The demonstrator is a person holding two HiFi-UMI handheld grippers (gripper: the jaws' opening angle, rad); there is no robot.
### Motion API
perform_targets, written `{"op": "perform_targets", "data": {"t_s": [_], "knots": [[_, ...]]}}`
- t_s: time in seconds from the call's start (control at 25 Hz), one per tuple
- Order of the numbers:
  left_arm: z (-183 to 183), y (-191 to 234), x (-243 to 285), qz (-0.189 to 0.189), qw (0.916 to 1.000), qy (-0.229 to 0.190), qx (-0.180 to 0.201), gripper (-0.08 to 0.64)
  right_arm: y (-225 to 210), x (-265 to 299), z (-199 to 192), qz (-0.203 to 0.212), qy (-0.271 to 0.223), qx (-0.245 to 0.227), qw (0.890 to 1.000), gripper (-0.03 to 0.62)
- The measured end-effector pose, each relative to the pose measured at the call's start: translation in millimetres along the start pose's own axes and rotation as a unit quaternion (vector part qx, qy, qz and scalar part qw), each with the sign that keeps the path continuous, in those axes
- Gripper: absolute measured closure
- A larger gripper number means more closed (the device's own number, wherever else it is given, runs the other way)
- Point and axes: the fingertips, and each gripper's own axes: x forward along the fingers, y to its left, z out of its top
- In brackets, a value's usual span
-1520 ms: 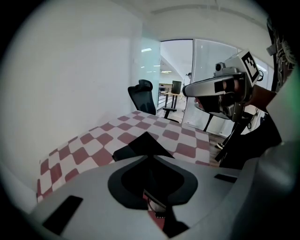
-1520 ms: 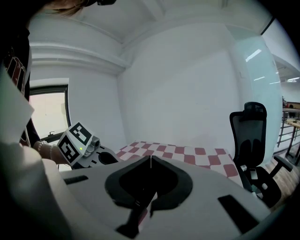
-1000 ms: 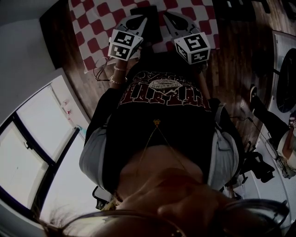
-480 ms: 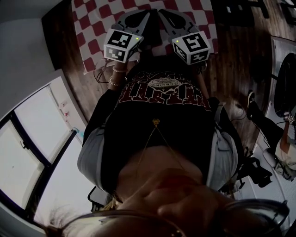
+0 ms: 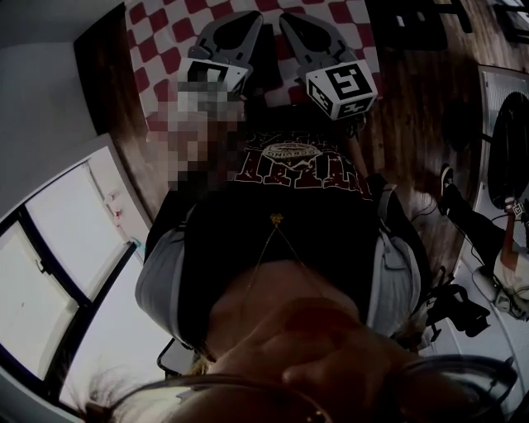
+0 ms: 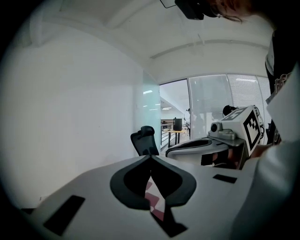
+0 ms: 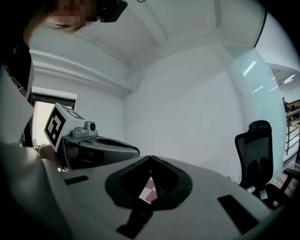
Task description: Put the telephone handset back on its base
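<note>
Jaws shut tip to tip on left gripper (image 6: 150,157) and right gripper (image 7: 150,158), nothing held. No view shows handset or base; tilt both down toward checkered cloth (image 5: 157,41), find them first.

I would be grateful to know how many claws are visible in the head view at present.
2. The left claw is at top centre over the red-and-white checked cloth. The right claw is immediately to its right. Both are shut with nothing between them.

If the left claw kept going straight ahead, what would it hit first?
Likely the chair, just beyond the tips of the left claw. Nothing nearer shows, but depth is unclear.
</note>
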Motion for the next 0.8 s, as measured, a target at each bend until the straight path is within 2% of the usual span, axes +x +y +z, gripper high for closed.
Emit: {"op": "perform_targets", "data": {"t_s": [0.44, 0.6, 0.8], "knots": [[10, -10, -1, -0.001, 0.9998, -0.016, -0.008, 0.55, -2, -12, 17, 0.001, -0.022, -0.012, 1.0, 0.572], [10, 1, -10, 0.011, 0.9996, -0.025, -0.011, 0.55, 8, -2, 19, 0.013, -0.026, -0.015, 0.999, 0.572], [13, -6, -14, 0.029, 0.9994, -0.014, -0.012, 0.55, 8, -7, 23, 0.033, -0.027, -0.02, 0.999, 0.572]]}}
